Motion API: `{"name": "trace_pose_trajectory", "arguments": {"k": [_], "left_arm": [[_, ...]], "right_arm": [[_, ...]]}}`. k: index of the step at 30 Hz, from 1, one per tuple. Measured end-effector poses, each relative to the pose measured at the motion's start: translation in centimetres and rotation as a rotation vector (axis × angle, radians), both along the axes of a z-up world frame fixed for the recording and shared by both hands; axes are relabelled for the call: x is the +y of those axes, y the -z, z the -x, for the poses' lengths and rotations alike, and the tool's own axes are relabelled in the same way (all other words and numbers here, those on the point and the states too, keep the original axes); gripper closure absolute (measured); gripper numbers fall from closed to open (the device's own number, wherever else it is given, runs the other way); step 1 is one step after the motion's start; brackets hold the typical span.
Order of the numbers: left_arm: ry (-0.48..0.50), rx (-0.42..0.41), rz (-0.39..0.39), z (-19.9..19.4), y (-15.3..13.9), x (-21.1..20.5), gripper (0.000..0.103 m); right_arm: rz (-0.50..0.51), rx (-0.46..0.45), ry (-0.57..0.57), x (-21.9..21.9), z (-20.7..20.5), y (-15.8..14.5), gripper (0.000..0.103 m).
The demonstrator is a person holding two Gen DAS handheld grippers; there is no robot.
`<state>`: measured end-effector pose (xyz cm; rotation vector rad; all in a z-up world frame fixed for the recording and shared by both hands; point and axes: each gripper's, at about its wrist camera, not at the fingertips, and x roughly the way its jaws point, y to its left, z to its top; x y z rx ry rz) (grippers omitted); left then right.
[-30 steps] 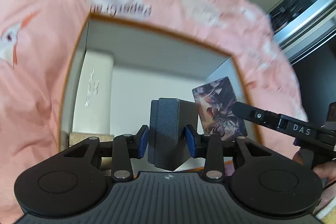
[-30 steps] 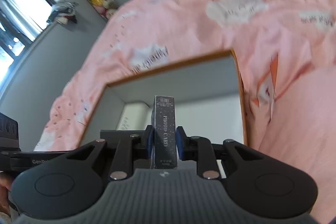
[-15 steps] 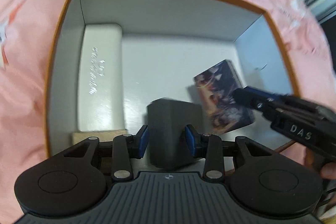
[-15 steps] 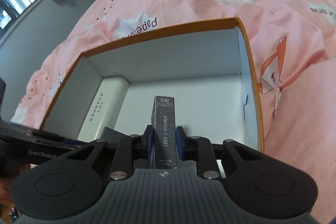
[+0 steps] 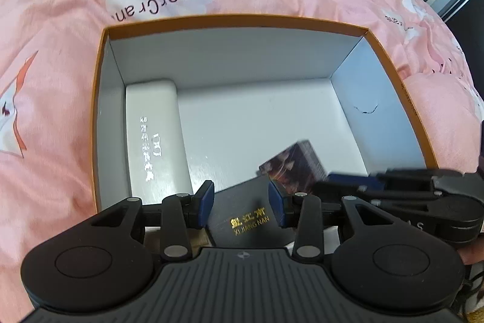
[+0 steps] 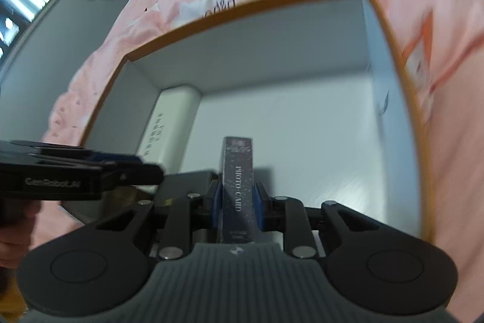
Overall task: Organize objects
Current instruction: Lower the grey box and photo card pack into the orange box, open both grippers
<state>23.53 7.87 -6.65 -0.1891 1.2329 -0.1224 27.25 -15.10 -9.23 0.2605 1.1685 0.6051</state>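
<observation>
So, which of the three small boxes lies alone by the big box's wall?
The long white box with silver lettering, flat along the left wall of the orange-rimmed box. The two dark boxes sit between gripper fingers.

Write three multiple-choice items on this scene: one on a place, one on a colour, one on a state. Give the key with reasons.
1. Where does the white case lie?
A. Inside the storage box, along its left-hand wall
B. Inside it, against the right-hand wall
C. Outside it

2. What colour is the storage box's rim?
A. Green
B. Orange
C. Blue

3. What state is the right gripper in?
A. Open and empty
B. Shut on nothing
C. Shut on the photo card box

Key:
1 A: both wrist views show the case lying lengthwise beside the left-hand wall.
2 B: an orange edge runs around the white interior.
3 C: the blue pads press on both sides of the upright pack lettered PHOTO CARD.
</observation>
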Motion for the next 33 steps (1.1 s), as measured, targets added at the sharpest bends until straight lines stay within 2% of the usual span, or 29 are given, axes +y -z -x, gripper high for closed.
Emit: {"name": "trace_pose_trajectory", "arguments": {"k": [2,7,10,15,18,20,23,25,26,28,33], "left_arm": [[0.002,0.003,-0.002,-0.3,0.3,0.0,0.059],[0.03,-0.002,-0.014,-0.8,1.3,-0.6,0.064],[0.035,0.008,-0.006,-1.3,2.0,-0.9,0.065],[0.051,0.021,-0.001,-2.0,2.8,-1.4,0.067],[0.056,0.03,-0.002,-2.3,3.2,-1.5,0.068],[0.058,0.036,0.001,-2.5,3.4,-1.5,0.069],[0.062,0.044,0.014,-2.8,3.7,-1.5,0.069],[0.064,0.055,0.024,-3.0,3.9,-1.6,0.069],[0.067,0.061,0.025,-3.0,4.1,-1.6,0.069],[0.072,0.069,0.024,-3.2,4.3,-1.7,0.07],[0.11,0.099,0.024,-3.3,4.9,-2.3,0.075]], "right_arm": [[-0.028,0.033,-0.001,0.0,0.0,0.2,0.079],[-0.001,0.044,-0.018,0.2,-0.3,-0.1,0.079],[0.06,0.024,-0.053,0.7,-0.4,-0.6,0.079],[0.229,-0.002,-0.138,2.1,-0.8,-0.6,0.075],[0.269,0.02,-0.196,2.5,-1.2,0.1,0.074],[0.258,0.06,-0.231,2.6,-1.5,0.4,0.073],[0.223,0.121,-0.272,2.8,-2.0,0.6,0.08],[0.199,0.163,-0.299,3.0,-2.2,1.0,0.089],[0.204,0.165,-0.312,3.2,-2.2,1.1,0.089],[0.216,0.15,-0.329,3.4,-2.3,0.7,0.088],[0.304,0.012,-0.335,3.2,-3.3,-1.3,0.085]]}}
